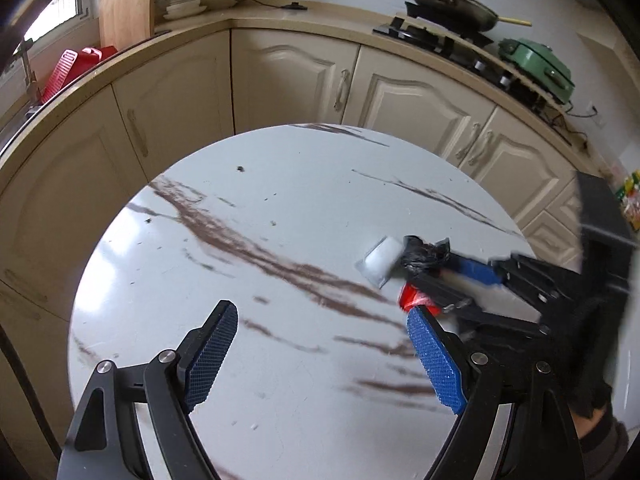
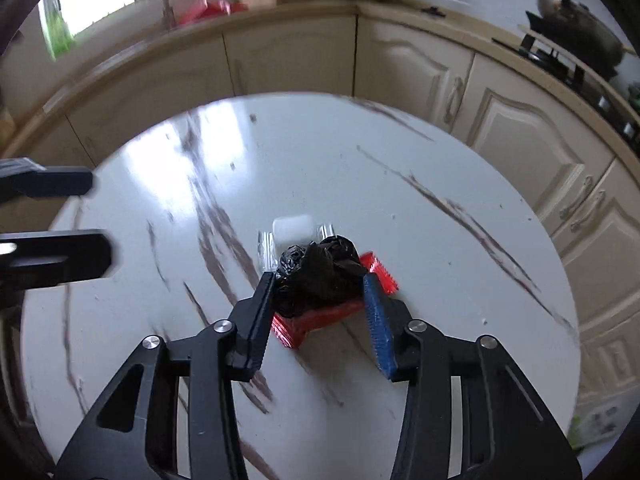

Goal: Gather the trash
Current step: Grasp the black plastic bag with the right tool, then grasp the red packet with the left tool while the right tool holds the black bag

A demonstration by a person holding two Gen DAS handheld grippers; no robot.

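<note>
On the round marble-look table (image 2: 400, 184) lies a small heap of trash. My right gripper (image 2: 319, 280) is shut on a crumpled black plastic bag (image 2: 320, 268), with one pad against each side of it. A red wrapper (image 2: 320, 318) lies flat under the bag. A white packet with clear edges (image 2: 292, 230) sits just behind it. In the left wrist view the same bag (image 1: 424, 258), red wrapper (image 1: 412, 298) and packet (image 1: 382, 258) are at the right, at the tip of the right gripper (image 1: 430, 270). My left gripper (image 1: 320, 312) hangs open over bare tabletop (image 1: 280, 200), holding nothing.
Cream cabinets (image 1: 288, 80) curve around the far side of the table. On the counter stand a stove with a pan (image 1: 452, 0), a green cooker (image 1: 536, 64), a wooden board (image 1: 126, 8) and a red rack (image 1: 60, 74). Dark crumbs (image 1: 240, 169) dot the tabletop.
</note>
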